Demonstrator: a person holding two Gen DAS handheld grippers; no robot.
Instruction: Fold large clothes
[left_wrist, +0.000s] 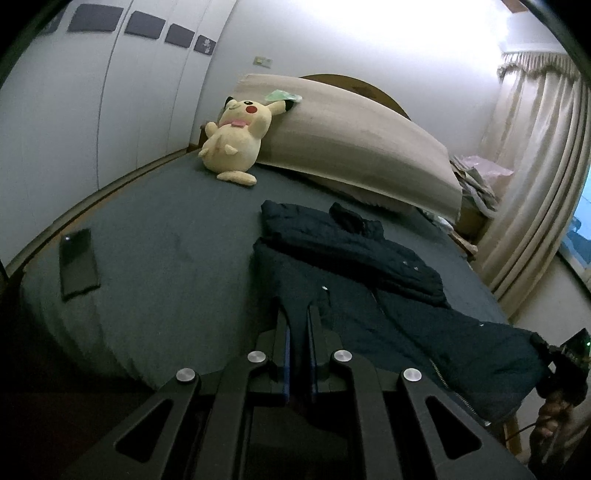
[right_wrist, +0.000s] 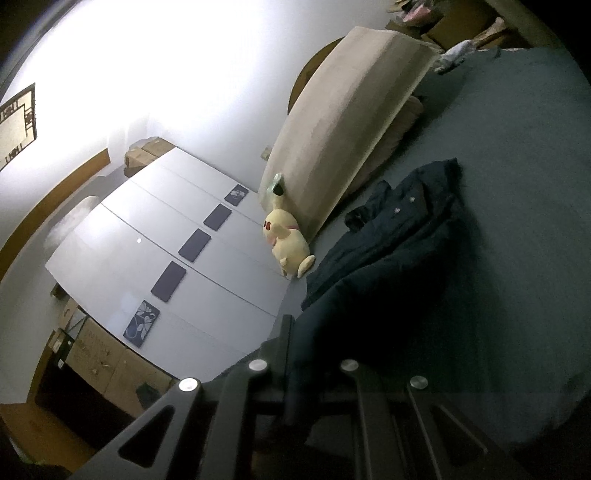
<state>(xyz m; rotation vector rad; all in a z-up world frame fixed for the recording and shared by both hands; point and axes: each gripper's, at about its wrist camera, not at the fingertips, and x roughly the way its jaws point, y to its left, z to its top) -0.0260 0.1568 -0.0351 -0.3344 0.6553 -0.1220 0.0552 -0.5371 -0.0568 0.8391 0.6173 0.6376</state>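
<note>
A dark navy padded jacket (left_wrist: 354, 254) lies spread on the bed's blue-grey sheet (left_wrist: 166, 221), its collar toward the headboard and one side folded over its upper part. My left gripper (left_wrist: 298, 314) is shut on the near hem, with fabric pinched between its fingers. In the right wrist view, which is rolled sideways, the jacket (right_wrist: 388, 251) drapes over my right gripper (right_wrist: 300, 332), which is shut on its edge; one finger (right_wrist: 286, 328) shows and the cloth hides the other. The left wrist view shows that right gripper (left_wrist: 567, 354) at the jacket's far-right corner, with a hand (left_wrist: 550, 417) below it.
A yellow plush toy (left_wrist: 232, 140) leans against a beige padded board (left_wrist: 354, 144) at the head of the bed. A flat dark phone-like object (left_wrist: 78, 262) lies on the sheet at the left. White wardrobe doors (right_wrist: 177, 266) line one side, curtains (left_wrist: 532, 177) the other.
</note>
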